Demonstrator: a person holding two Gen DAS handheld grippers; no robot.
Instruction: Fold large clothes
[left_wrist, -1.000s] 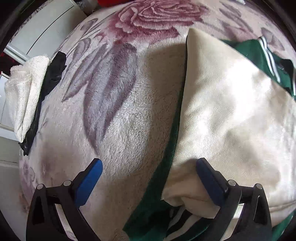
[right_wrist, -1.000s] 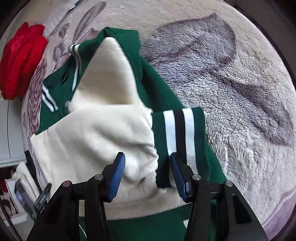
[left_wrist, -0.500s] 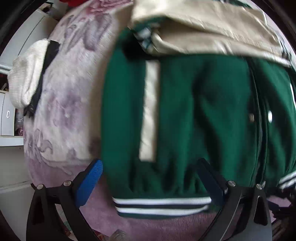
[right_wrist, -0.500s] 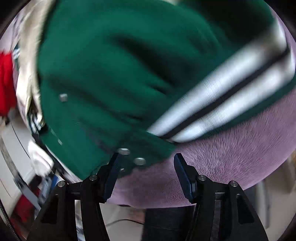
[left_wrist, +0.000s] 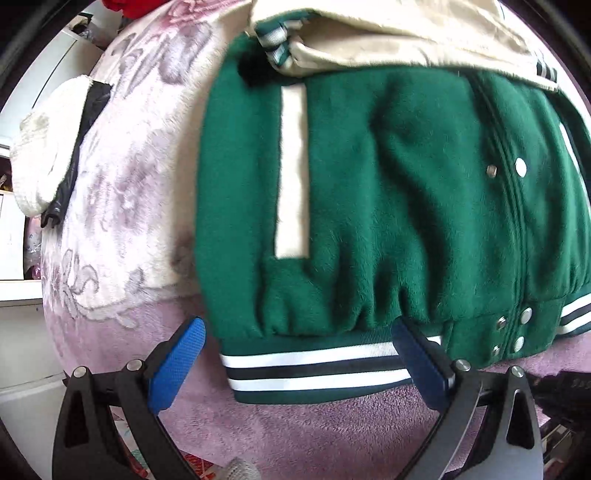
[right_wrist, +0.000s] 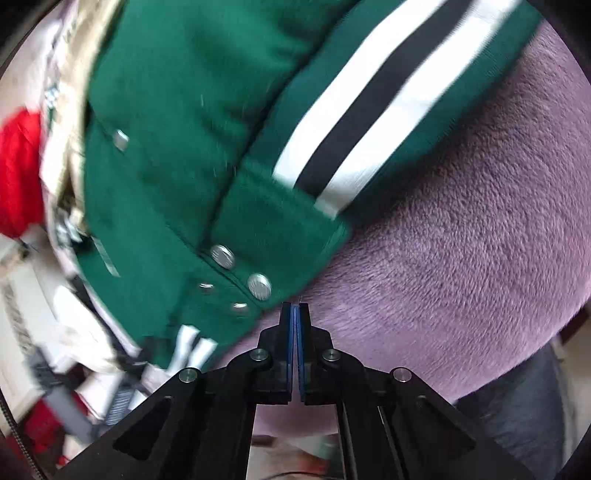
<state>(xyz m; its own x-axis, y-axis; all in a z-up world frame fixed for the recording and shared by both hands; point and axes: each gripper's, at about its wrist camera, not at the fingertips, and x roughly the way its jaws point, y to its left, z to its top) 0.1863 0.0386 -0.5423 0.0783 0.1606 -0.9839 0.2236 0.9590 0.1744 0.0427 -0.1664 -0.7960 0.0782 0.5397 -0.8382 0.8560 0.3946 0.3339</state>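
Green jacket (left_wrist: 369, 206) lying on the blanket (left_wrist: 122, 192), sleeves folded in at 12 o'clock, lengthwise fold remaining; left hand-held gripper (left_wrist: 299, 363) straddling the hem, jaws apart; right hand-held gripper (right_wrist: 294, 314) pressed together, holding nothing.

Left tool (left_wrist: 299, 363) spread wide; right tool (right_wrist: 294, 314) pressed closed, empty.

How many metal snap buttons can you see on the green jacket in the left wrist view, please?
6 on the green jacket: a pair mid-placket, and four on the striped hem. The folded cream sleeves may hide more.
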